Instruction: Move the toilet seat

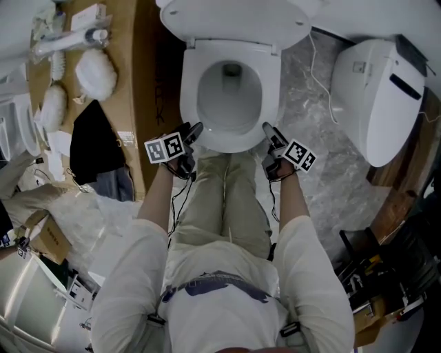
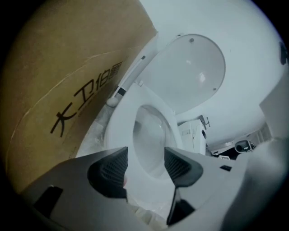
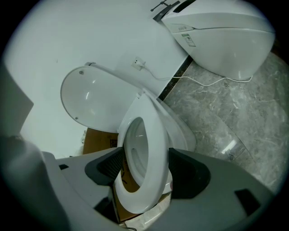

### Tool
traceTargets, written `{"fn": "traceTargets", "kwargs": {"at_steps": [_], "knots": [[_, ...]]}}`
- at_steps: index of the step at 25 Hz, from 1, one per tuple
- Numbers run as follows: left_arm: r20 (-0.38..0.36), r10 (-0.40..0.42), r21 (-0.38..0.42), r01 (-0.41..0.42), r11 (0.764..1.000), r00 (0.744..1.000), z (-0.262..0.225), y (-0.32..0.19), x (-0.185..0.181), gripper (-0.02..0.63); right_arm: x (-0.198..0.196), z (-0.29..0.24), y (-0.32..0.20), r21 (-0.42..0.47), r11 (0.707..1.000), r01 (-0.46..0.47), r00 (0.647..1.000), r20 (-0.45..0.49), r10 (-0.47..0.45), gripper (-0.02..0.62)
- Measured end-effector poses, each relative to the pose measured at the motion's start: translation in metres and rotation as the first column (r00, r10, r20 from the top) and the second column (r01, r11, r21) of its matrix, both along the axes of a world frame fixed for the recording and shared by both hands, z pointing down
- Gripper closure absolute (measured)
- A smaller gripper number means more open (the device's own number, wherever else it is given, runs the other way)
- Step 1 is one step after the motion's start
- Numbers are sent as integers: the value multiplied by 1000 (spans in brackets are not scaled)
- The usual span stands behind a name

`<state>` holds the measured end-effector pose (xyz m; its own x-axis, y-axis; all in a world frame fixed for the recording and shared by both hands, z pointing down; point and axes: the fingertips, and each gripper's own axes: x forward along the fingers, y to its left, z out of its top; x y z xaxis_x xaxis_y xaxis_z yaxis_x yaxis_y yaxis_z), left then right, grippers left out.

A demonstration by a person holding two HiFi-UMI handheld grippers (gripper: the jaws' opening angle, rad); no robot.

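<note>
We reach both forearms toward 12 o'clock in head view, elbows out. Left forearm (image 1: 155, 196) carries left gripper (image 1: 196, 131), tipped down, tips aimed about 1 o'clock. Right forearm (image 1: 293, 203) carries right gripper (image 1: 269, 131), tipped down, tips aimed about 11 o'clock. We keep both jaw pairs wide, pads against toilet seat (image 1: 231, 143) rim: left at its 7 o'clock, right at 5 o'clock.

Count: 2 toilets, middle toilet (image 1: 231, 103) and side toilet (image 1: 372, 96). 1 toilet seat (image 1: 188, 89), 1 lid (image 1: 234, 21). 2 grippers: left gripper (image 1: 193, 132), right gripper (image 1: 269, 132). 1 cardboard sheet (image 1: 145, 69). 1 person (image 1: 220, 289).
</note>
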<state>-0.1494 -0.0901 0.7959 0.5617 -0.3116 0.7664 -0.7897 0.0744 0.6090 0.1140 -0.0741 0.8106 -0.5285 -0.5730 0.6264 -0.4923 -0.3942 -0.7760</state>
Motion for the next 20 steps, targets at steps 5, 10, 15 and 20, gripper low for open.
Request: {"fn": "traceTargets", "kwargs": {"at_steps": [5,10,15,20], "knots": [[-53,9,80,-5,997,999,-18,-35,30,359,2,-3,0,-13,1000,-23,1000,18,23,273],[-15,-55,126,56,991,998,-22,-57,8,359,3,-2,-1,-19,999,-46,999,24,46,276],[72,-82,92,75,993,994,-16,-47,-35,359,5,-6,-2,-21,997,-79,996,29,79,279],[126,-76,21,74,997,989,0,-25,-58,356,7,-8,-3,-17,995,-103,994,41,103,285]]}}
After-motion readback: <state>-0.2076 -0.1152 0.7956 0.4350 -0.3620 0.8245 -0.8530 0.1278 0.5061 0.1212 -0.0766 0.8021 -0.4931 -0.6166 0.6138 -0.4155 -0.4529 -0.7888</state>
